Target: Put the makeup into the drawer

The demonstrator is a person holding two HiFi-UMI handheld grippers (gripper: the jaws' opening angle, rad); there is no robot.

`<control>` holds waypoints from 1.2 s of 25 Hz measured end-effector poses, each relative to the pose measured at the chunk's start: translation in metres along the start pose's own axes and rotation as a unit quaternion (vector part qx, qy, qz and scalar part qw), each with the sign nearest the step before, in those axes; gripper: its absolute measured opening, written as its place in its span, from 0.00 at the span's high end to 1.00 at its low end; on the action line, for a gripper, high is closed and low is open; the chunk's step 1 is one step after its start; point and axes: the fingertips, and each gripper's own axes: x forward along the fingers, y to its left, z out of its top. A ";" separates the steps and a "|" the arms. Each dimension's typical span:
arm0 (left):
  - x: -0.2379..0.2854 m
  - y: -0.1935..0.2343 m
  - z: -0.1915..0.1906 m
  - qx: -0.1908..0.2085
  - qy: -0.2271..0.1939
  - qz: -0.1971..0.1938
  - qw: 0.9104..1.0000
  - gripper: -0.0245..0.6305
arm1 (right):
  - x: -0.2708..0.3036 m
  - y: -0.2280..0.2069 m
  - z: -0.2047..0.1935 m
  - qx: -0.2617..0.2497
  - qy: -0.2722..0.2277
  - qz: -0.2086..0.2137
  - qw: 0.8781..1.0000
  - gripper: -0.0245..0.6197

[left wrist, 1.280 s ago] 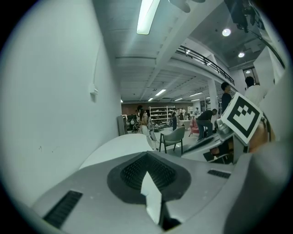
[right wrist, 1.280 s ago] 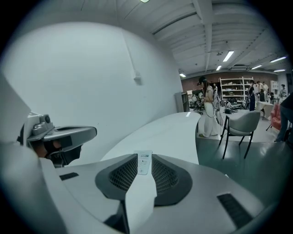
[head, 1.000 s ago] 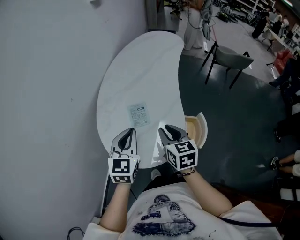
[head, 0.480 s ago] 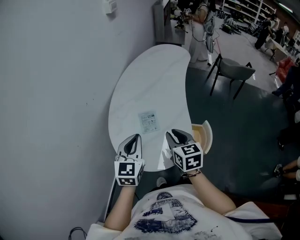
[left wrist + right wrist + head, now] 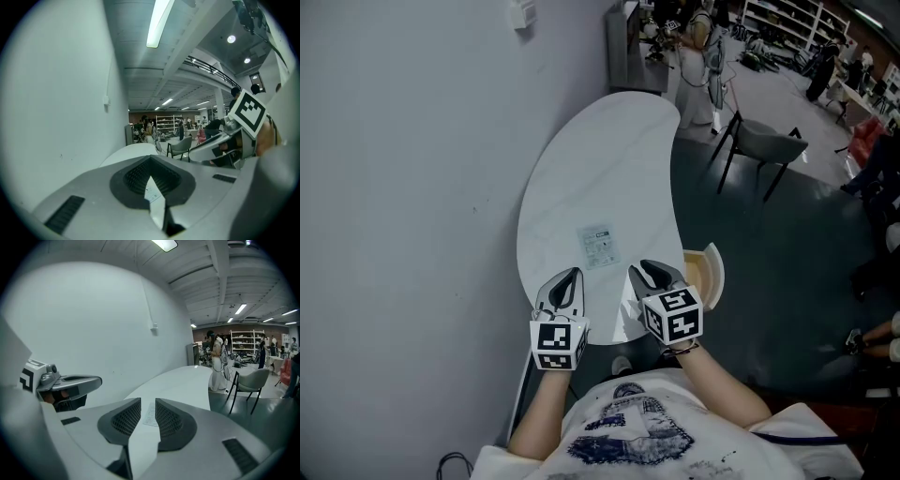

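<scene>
Tabletop: a white, bean-shaped top is seen; its long left edge is set close along the grey wall, and its right edge curves inward over the dark floor.
Makeup: a flat printed packet is laid on the tabletop, in the nearer half, apart from both edges and ahead of both claws.
Drawer: it is pulled out at the tabletop's near right edge, with a pale wooden inside and a rounded white front; it is found just right of the right claw.
Left claw: it is held over the near end of the tabletop, close to the wall-side edge; the jaws are brought together, and nothing is gripped.
Right claw: it is held beside the left one, near the right edge and the drawer; the jaws are parted by a narrow gap, through which only the tabletop and the packet beyond are seen.
Open room on top: bare white surface is left all round the packet, and the whole far half is uncovered.
Open room beside: the floor to the right of the drawer is unoccupied; a chair is placed well apart, off the far right edge.
Far end: a standing person is seen just past the tabletop's far tip.
</scene>
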 end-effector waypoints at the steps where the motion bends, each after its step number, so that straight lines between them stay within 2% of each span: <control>1: 0.000 0.001 -0.001 -0.003 0.000 -0.001 1.000 0.89 | 0.001 0.000 0.000 0.000 0.001 0.000 1.000 0.79; 15: 0.004 0.011 -0.003 -0.018 -0.005 0.001 1.000 0.89 | 0.011 0.003 -0.002 -0.004 0.012 0.000 1.000 0.79; 30: 0.041 0.025 -0.037 -0.051 0.040 0.030 0.997 0.89 | 0.046 -0.020 -0.009 -0.013 0.055 0.027 0.998 0.79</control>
